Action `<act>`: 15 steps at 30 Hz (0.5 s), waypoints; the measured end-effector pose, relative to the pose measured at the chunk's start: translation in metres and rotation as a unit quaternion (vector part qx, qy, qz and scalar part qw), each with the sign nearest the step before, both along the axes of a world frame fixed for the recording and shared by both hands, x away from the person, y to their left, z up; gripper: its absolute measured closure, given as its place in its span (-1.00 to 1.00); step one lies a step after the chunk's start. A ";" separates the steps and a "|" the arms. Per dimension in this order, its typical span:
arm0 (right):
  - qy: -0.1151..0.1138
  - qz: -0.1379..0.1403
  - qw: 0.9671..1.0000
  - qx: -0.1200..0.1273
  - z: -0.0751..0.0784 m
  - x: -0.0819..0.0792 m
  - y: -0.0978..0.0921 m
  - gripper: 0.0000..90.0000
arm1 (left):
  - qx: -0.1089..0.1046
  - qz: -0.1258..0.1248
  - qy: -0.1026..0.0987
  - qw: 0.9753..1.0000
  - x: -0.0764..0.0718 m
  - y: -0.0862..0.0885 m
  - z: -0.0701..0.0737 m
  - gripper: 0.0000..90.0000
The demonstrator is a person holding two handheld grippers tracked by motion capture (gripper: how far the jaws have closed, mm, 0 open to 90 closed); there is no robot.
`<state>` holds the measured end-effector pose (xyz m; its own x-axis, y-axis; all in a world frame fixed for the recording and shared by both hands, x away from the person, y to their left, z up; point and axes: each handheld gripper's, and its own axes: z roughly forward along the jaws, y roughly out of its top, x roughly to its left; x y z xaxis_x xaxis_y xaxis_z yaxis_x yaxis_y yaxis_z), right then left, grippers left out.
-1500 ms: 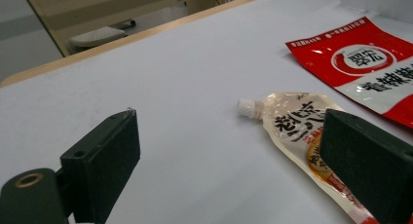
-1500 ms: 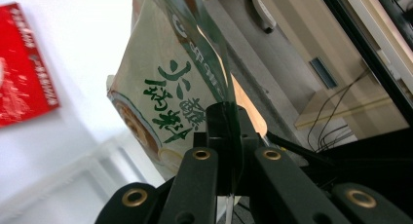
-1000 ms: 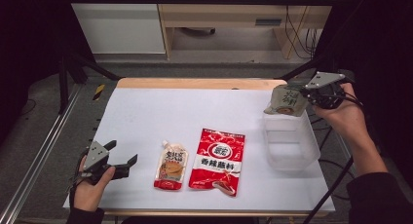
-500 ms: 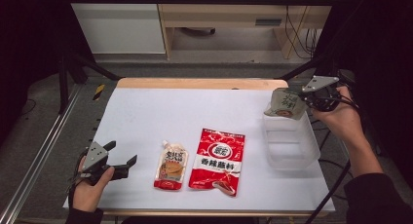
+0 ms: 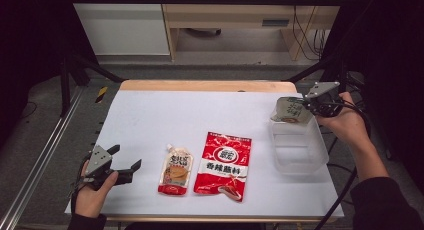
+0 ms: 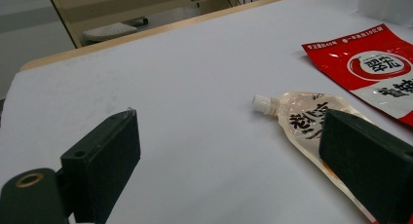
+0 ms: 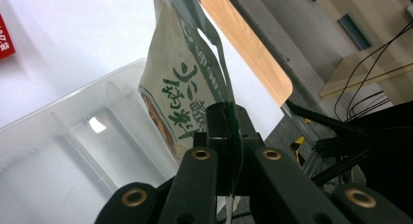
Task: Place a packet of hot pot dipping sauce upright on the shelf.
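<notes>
Because the clear bin (image 5: 296, 149) is where packets are dropped, the green packet (image 5: 291, 110) is held pinched by the right gripper (image 5: 311, 106) above it; the left gripper (image 5: 119, 165) rests wide open beside the spouted pouch (image 5: 176, 169).

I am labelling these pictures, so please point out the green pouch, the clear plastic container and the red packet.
green pouch (image 5: 290, 111), high view, on its printed front.
clear plastic container (image 5: 315, 157), high view, on its right wall.
red packet (image 5: 223, 165), high view, on the middle of its label.
</notes>
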<state>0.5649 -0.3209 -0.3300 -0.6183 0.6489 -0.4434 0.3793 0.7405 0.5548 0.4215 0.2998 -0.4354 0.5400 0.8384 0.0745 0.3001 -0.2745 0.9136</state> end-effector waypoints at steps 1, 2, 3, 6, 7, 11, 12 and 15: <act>0.003 0.000 1.000 -0.002 -0.001 0.001 0.001 1.00 | 0.000 0.000 0.000 1.000 0.000 -0.001 0.000 -0.82; 0.005 0.000 1.000 -0.002 -0.003 0.003 0.002 1.00 | 0.000 -0.001 0.001 1.000 0.000 -0.001 0.000 -0.82; 0.007 0.000 1.000 -0.002 -0.004 0.004 0.003 1.00 | 0.000 -0.001 0.001 1.000 0.000 -0.001 0.000 -0.82; 0.008 -0.003 1.000 0.001 -0.009 0.007 0.005 1.00 | 0.005 -0.005 0.001 1.000 0.001 -0.002 -0.001 -0.82; 0.008 -0.005 1.000 0.000 -0.011 0.008 0.007 1.00 | 0.006 -0.004 0.001 1.000 0.000 -0.002 -0.001 -0.82; 0.001 -0.016 1.000 0.007 -0.017 0.012 0.010 1.00 | 0.004 -0.002 0.001 1.000 0.000 -0.001 -0.001 -0.82; 0.001 -0.029 0.999 0.016 -0.017 0.013 0.009 0.95 | 0.004 -0.003 0.001 1.000 0.000 -0.001 -0.001 -0.82; -0.004 -0.046 0.999 0.027 -0.020 0.015 0.006 0.93 | 0.004 -0.005 0.001 1.000 0.001 -0.002 0.000 -0.82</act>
